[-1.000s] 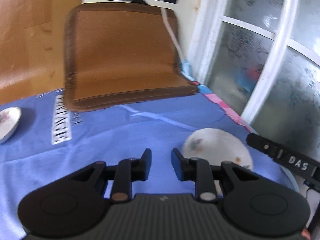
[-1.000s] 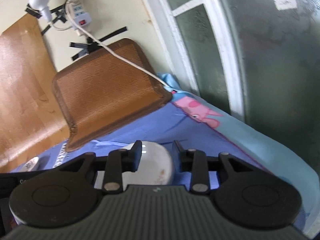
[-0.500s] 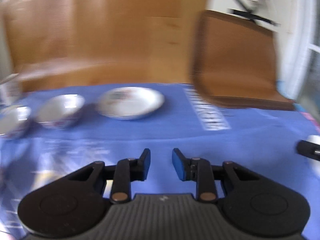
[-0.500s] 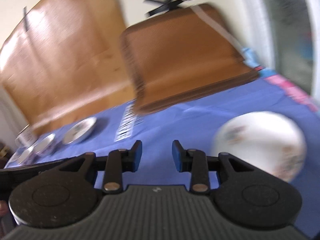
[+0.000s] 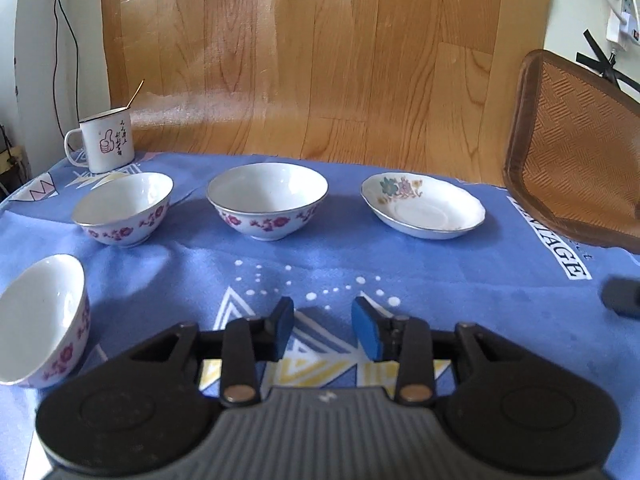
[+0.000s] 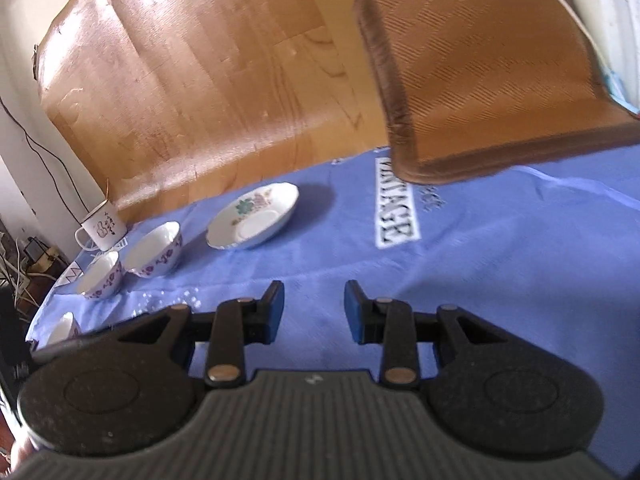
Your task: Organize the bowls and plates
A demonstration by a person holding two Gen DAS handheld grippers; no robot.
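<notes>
Three white bowls with red flowers stand on the blue cloth: one in the middle [image 5: 267, 200], one at left [image 5: 125, 208], one near left [image 5: 40, 320]. A flowered saucer plate [image 5: 424, 210] sits to their right. In the right wrist view the plate [image 6: 254, 216] and bowls [image 6: 156, 250] [image 6: 100, 274] lie far left. My left gripper [image 5: 323, 328] is open and empty above the cloth, short of the middle bowl. My right gripper [image 6: 314, 312] is open and empty over bare cloth.
An enamel mug [image 5: 106, 146] stands at the back left. A brown woven mat [image 5: 576, 160] leans at the right, also in the right wrist view [image 6: 480, 68]. A wooden panel [image 5: 304, 56] backs the table. A dark tip of the other gripper [image 5: 622, 300] shows at right.
Both grippers swung left, away from the window and the white plate on the right, and now face the row of bowls and the saucer. Both stay open and empty.
</notes>
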